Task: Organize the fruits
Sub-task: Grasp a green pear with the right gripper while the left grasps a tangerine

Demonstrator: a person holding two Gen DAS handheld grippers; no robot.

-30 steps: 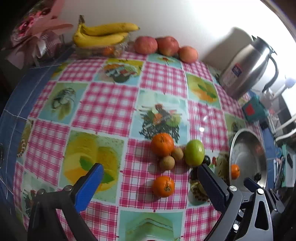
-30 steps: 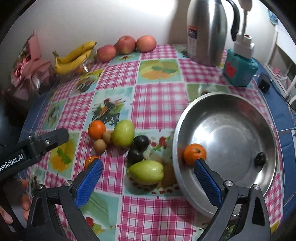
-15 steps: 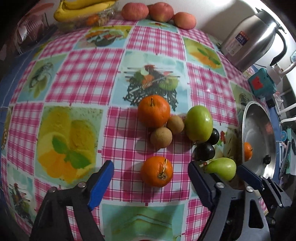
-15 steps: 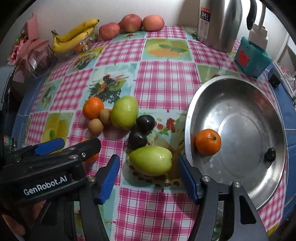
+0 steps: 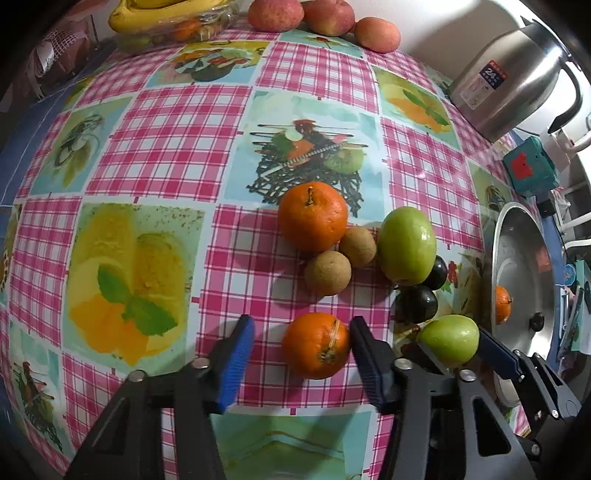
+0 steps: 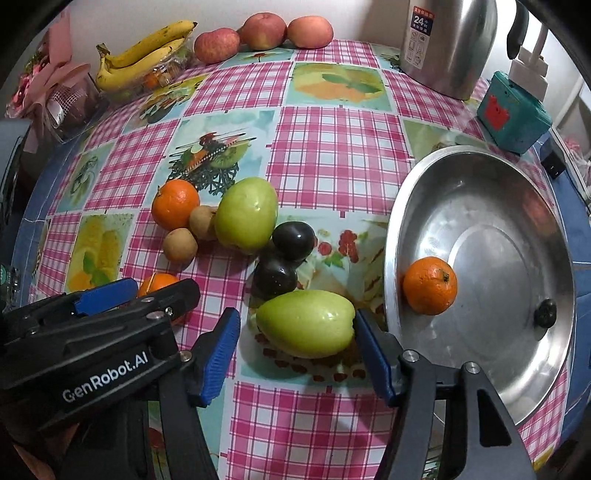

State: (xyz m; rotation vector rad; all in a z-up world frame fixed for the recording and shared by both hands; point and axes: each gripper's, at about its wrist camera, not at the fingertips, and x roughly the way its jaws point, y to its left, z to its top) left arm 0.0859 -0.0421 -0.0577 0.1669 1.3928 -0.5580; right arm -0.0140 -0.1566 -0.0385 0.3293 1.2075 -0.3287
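My left gripper is open around a near orange on the checked tablecloth; its right pad touches the fruit, the left pad stands apart. My right gripper is open around a green pear-shaped fruit, right pad touching it. Beyond lie another orange, two brown kiwis, a green apple and two dark plums. A steel bowl on the right holds one orange.
A steel kettle and a teal box stand at the back right. Bananas and three red apples line the back wall. A wrapped pink bundle sits at the far left.
Both grippers moved down and forward and narrowed. The left one now straddles the near orange, the right one straddles the green pear-shaped fruit.
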